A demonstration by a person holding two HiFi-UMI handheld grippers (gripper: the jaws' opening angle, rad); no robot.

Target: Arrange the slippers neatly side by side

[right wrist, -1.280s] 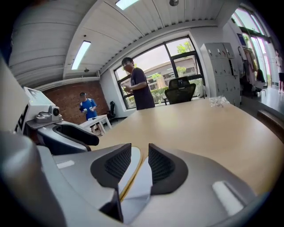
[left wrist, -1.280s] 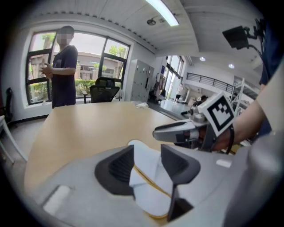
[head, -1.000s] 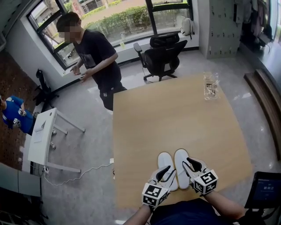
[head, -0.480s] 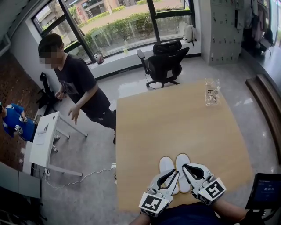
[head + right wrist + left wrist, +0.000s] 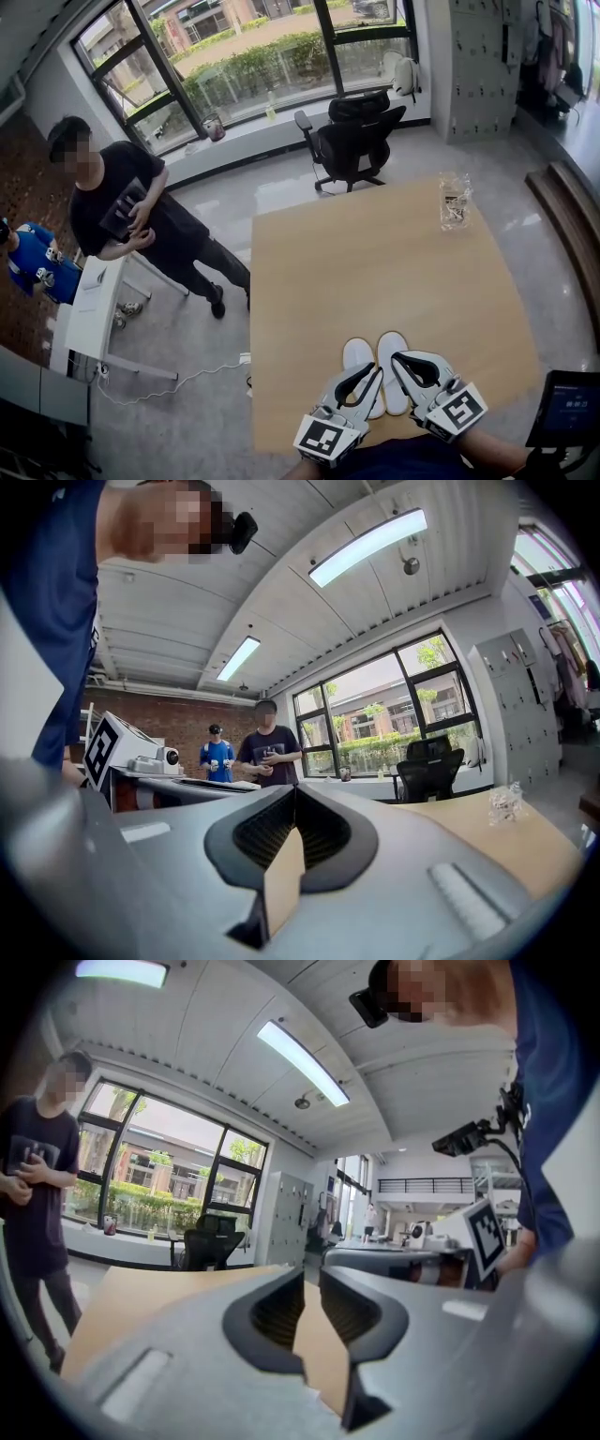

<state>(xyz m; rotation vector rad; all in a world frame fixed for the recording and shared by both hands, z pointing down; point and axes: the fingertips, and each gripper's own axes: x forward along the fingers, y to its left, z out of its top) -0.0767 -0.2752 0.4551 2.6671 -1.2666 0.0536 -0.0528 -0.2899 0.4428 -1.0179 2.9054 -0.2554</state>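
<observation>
White slippers (image 5: 375,361) lie paired side by side, toes toward twelve o'clock, at the six o'clock edge of the wooden table (image 5: 375,244). The left gripper (image 5: 373,373) and the right gripper (image 5: 397,359) hover over their heels, jaws closed on nothing, so the arranging looks finished.

Clear packet (image 5: 454,200) lies on the wooden table (image 5: 375,272), office chair (image 5: 354,131) beyond.
</observation>
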